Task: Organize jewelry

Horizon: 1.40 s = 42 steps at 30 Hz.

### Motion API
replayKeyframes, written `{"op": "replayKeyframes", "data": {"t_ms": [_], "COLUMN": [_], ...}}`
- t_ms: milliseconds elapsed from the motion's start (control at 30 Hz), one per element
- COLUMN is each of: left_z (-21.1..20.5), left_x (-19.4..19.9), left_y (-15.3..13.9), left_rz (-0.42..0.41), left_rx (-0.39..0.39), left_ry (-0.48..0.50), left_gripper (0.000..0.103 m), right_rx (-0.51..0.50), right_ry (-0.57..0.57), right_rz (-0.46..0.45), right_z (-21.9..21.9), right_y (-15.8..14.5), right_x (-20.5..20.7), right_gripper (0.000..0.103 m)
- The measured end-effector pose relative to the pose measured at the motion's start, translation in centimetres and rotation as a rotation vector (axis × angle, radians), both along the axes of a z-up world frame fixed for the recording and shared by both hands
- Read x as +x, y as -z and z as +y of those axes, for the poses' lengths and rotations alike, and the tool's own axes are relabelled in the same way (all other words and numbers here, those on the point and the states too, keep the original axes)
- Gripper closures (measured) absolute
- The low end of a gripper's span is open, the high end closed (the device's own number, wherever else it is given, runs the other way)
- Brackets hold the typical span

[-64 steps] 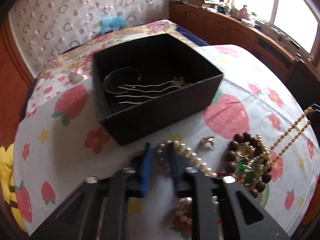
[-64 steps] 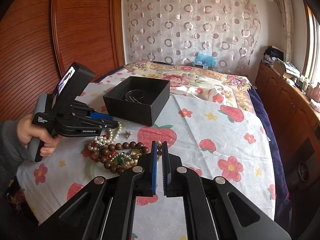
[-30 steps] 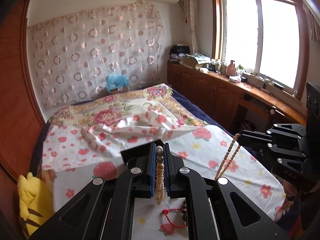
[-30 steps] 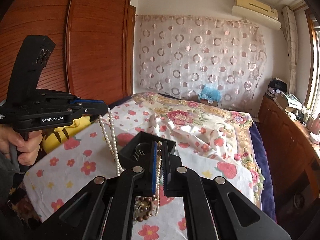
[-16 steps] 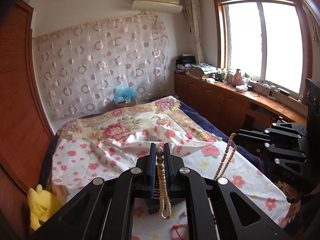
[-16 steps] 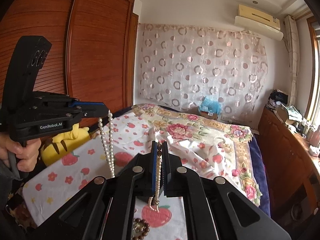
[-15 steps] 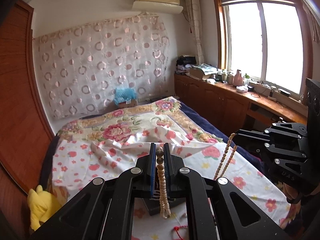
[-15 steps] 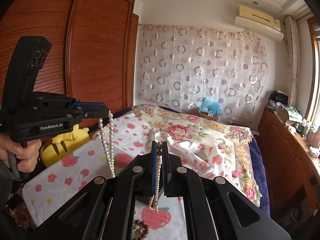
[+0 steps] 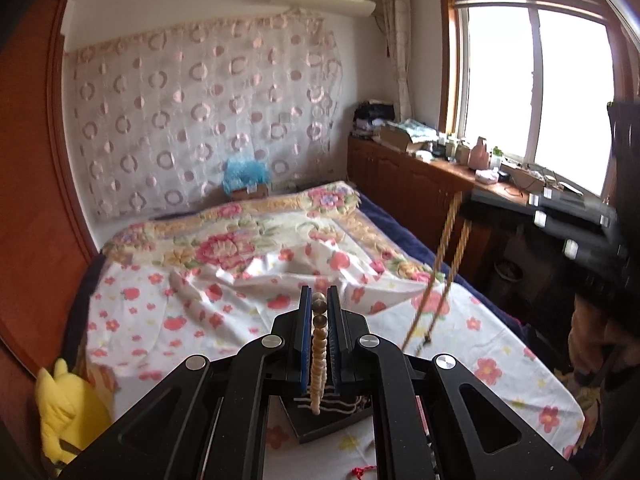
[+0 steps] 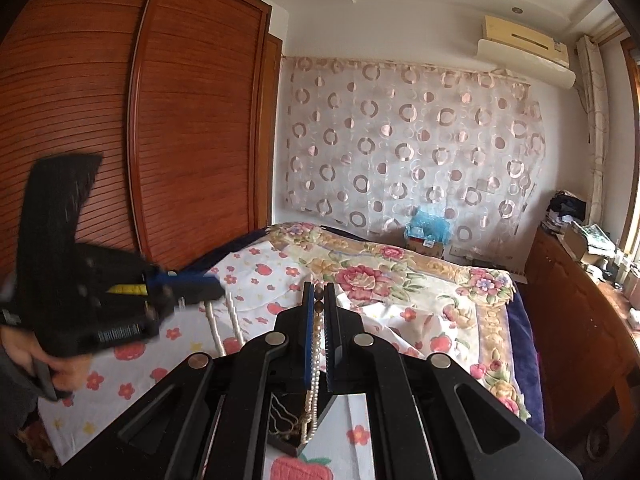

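Note:
My left gripper (image 9: 319, 304) is shut on a pearl necklace (image 9: 318, 356) that hangs down toward the black jewelry box (image 9: 332, 416) below it. The same strand shows blurred under the left gripper in the right wrist view (image 10: 224, 320). My right gripper (image 10: 319, 294) is shut on a thin bead necklace (image 10: 316, 356) whose lower end hangs over the black box (image 10: 294, 428). That strand shows as a tan loop in the left wrist view (image 9: 444, 272). Both grippers are raised high above the bed.
The bed has a strawberry-print sheet (image 9: 200, 320) and a floral quilt (image 10: 380, 276). A yellow plush toy (image 9: 68, 404) sits at the left edge. A wooden wardrobe (image 10: 168, 120) stands left, a cluttered wooden counter (image 9: 440, 164) runs under the window. A red cord (image 9: 364, 470) lies near the box.
Both grippers closed on necklaces from the pile and lifted them high. In the last half second they shifted, and the strands now hang over the black box.

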State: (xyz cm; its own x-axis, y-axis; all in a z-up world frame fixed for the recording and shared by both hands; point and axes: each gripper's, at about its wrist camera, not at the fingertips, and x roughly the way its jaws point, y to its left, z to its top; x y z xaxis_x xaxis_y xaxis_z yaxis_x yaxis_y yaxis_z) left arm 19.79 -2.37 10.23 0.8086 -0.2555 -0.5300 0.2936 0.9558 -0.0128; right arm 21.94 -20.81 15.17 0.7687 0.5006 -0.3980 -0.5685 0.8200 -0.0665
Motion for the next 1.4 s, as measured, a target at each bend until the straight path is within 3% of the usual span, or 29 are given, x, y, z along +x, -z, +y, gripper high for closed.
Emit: {"op": "replayKeyframes", "data": {"t_ms": [300,533,633,700,767,833,867,933,1400], "left_z": [0.9,1.2,1.0,1.2,1.2,1.4,1.4,1.6,0.1], "left_x": [2.6,3.6,3.6,3.6,3.3,2.7,2.4,1.7,-2.6], "left_y": [5.6,8.2,8.9,9.1,9.2,9.2,9.3,9.6,12.4], "left_rz": [0.106,0.159,0.172,0.177,0.173,0.163,0.162,0.167,0.198], "left_rx": [0.003,0.008,0.016,0.015,0.018,0.022,0.024,0.021,0.032], "left_ry": [-0.014,-0.018,-0.029,-0.031,-0.037,-0.043,-0.046,-0.050,-0.028], "left_gripper": [0.096,0.096,0.095,0.093,0.076,0.068,0.068,0.068,0.066], "right_rx": [0.003,-0.038,-0.102,-0.115,-0.115,-0.111,-0.108,-0.095,-0.092], "right_ry": [-0.024,-0.029,-0.030,-0.026,-0.021,-0.011,-0.008,-0.007,-0.028], "right_rz": [0.047,0.176,0.228,0.264,0.279,0.289,0.290,0.283,0.271], "right_z": [1.4,2.9,4.0,4.2,4.2,4.1,4.0,3.5,-0.3], "right_y": [1.7,7.2,10.4,12.0,13.0,13.5,13.6,13.6,14.9], "right_x": [3.7,6.8,7.6,8.0,8.1,8.3,8.2,7.8,-0.4], "right_gripper": [0.098,0.097,0.097,0.097,0.097,0.094,0.083,0.069,0.069]}}
